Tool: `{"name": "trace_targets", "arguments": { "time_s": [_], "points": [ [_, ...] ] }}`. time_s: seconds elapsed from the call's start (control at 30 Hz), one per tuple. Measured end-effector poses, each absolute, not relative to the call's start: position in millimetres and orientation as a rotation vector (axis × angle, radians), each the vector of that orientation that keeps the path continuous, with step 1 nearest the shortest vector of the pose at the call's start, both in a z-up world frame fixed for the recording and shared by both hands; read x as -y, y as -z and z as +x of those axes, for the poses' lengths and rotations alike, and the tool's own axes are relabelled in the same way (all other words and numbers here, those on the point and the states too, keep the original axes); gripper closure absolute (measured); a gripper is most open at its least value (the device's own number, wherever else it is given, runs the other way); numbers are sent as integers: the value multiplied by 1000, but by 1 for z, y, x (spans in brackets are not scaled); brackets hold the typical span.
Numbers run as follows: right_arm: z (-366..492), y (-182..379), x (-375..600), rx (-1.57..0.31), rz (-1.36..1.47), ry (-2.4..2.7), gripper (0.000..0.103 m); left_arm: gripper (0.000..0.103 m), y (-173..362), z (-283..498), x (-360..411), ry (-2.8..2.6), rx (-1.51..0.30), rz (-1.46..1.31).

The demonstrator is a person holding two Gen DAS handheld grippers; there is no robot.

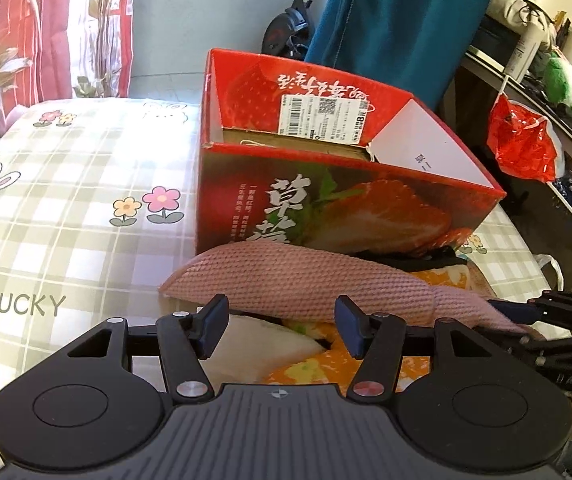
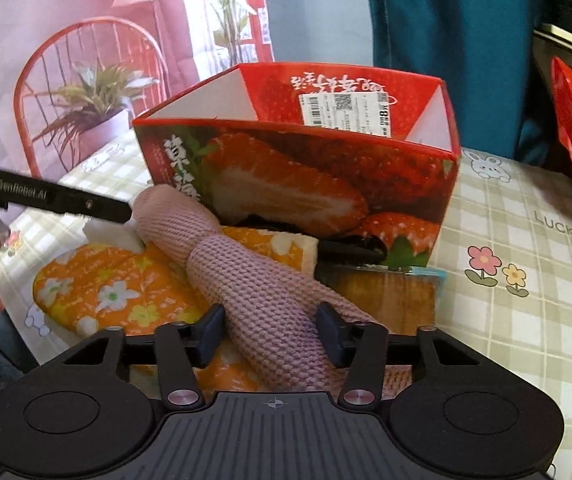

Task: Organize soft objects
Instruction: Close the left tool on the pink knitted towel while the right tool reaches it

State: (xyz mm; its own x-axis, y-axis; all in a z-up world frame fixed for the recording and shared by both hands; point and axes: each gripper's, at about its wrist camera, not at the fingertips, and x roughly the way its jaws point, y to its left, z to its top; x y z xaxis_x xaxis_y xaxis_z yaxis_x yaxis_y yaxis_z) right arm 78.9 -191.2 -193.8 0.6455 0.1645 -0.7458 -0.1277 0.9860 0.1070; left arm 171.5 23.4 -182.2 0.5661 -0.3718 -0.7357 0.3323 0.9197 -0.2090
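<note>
A long pink knit piece (image 1: pixel 306 280) (image 2: pixel 253 292) lies across an orange floral cloth (image 2: pixel 113 280) (image 1: pixel 370 368) and a white cloth (image 1: pixel 261 344), in front of a red strawberry box (image 1: pixel 346 200) (image 2: pixel 294 184). The box stands open at the top on the checked bed sheet (image 1: pixel 65 184). My right gripper (image 2: pixel 271 332) has the near end of the knit piece between its pads, which touch both of its sides. My left gripper (image 1: pixel 281 326) is open, its tips just short of the knit piece and over the white cloth. A black fabric (image 2: pixel 350 252) lies at the box's foot.
A brown flat sheet (image 2: pixel 386 296) lies under the pile, right of the knit piece. A red plastic bag (image 1: pixel 522 140) hangs off a cluttered shelf on the right. Teal fabric (image 1: pixel 398 20) hangs behind the box. An exercise bike (image 1: pixel 290 28) stands on the floor beyond the bed.
</note>
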Motion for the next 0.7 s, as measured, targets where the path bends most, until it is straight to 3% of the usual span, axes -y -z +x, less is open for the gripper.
{"name": "trace_targets", "arguments": {
  "time_s": [0.27, 0.7],
  "points": [
    [86, 194, 211, -815, 96, -135, 72, 33, 189, 177, -20, 410, -876, -15],
    [99, 196, 227, -769, 159, -77, 72, 26, 190, 169, 5, 510, -806, 131]
  ]
}}
